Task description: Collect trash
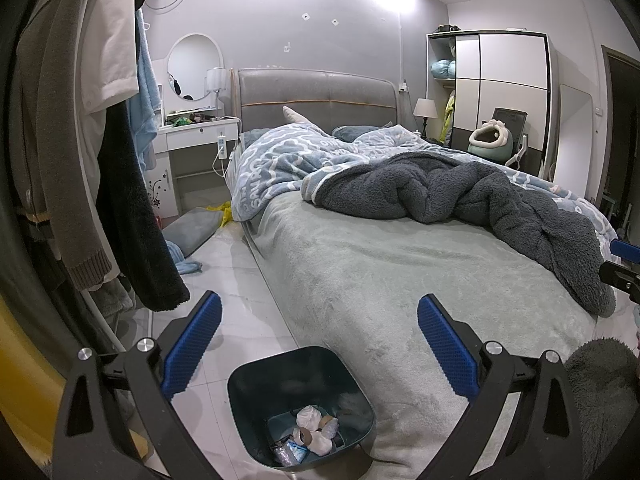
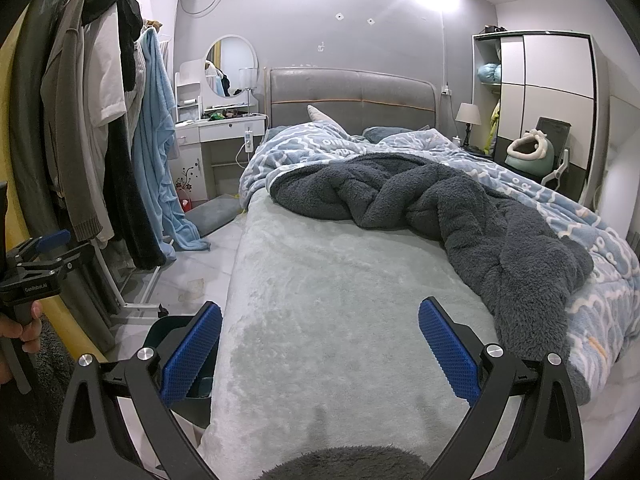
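Both grippers hover over the foot of a bed, jaws wide and empty, with a bin beside it.

Left wrist view: the left gripper (image 1: 319, 344) hangs above a dark teal bin (image 1: 256, 376) on the floor against the bed (image 1: 380, 280); crumpled trash (image 1: 314, 428) lies in its bottom. Right wrist view: the right gripper (image 2: 320, 346) is over the grey-green bed cover, the bin (image 2: 168, 332) partly hidden behind its left finger, and a hand (image 2: 18, 326) holds the other gripper at far left.

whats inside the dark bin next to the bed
The bin holds crumpled white tissue wads, a cardboard tape roll and a shiny wrapper at its bottom. Anything beneath that pile is covered and cannot be seen.
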The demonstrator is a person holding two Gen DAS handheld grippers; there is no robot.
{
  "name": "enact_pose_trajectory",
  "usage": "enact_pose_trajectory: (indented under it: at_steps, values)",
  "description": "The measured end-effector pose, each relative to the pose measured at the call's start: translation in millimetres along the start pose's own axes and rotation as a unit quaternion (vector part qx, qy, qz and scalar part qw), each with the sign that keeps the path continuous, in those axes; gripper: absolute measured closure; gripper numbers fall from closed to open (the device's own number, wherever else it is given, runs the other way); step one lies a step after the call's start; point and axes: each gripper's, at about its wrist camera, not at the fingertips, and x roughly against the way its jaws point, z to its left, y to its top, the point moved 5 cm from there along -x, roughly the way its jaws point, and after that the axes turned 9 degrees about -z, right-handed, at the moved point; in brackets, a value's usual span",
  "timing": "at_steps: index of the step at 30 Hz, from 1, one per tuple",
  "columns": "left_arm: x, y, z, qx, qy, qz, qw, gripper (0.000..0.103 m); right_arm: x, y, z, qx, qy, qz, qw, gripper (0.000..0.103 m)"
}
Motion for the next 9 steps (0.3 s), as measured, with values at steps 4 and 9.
enact_pose_trajectory:
  at_steps: [4,9]
  values:
    - [-0.1,-0.1,-0.5,0.0,0.0,-0.001,1.0,0.003,-0.1,-0.2,0.1,0.001,0.0,0.0,1.0,0.003]
    - [-0.4,-1.6,-0.9,-0.001,0.003,0.0,1.0,0.003,0.1,-0.3,0.3,0.0,0.0,0.0,1.0,0.003]
